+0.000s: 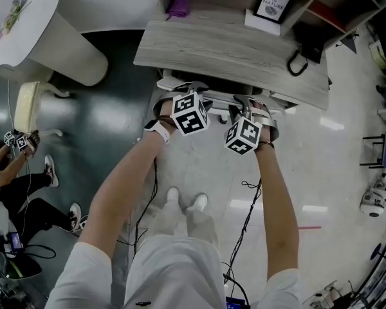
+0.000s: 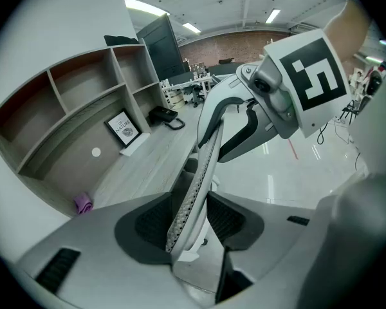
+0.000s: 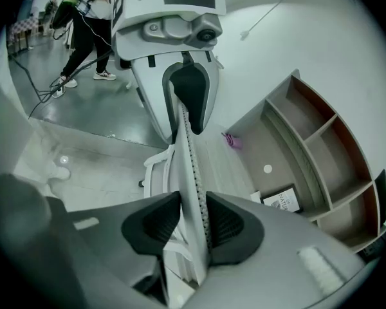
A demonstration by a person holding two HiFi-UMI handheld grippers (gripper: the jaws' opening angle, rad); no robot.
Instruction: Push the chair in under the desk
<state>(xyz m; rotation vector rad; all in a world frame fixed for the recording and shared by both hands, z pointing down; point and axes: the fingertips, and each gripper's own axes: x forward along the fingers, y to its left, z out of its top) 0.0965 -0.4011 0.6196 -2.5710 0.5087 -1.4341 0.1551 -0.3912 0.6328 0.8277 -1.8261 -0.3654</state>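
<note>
I find L gripper (image 2: pixel 190 221) and R gripper (image 3: pixel 193 221) each pinching chair back (image 2: pixel 202 159) (top edge runs 9-to-3). Desk (image 1: pixel 231 50) lies at 12, so push goes straight fwd.

Grey wood desk (image 1: pixel 225 50) at 12 o'clock; on it a purple cloth (image 1: pixel 177 6) at 11, framed picture (image 1: pixel 271 6) at 1, black looped object (image 1: pixel 297 63) at 3; glossy floor (image 1: pixel 199 166), cables (image 1: pixel 244 221) at 6

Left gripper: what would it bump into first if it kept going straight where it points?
The chair backrest: the left gripper grips its top edge. Beyond that, probably the desk, though depth is hard to judge.
</note>
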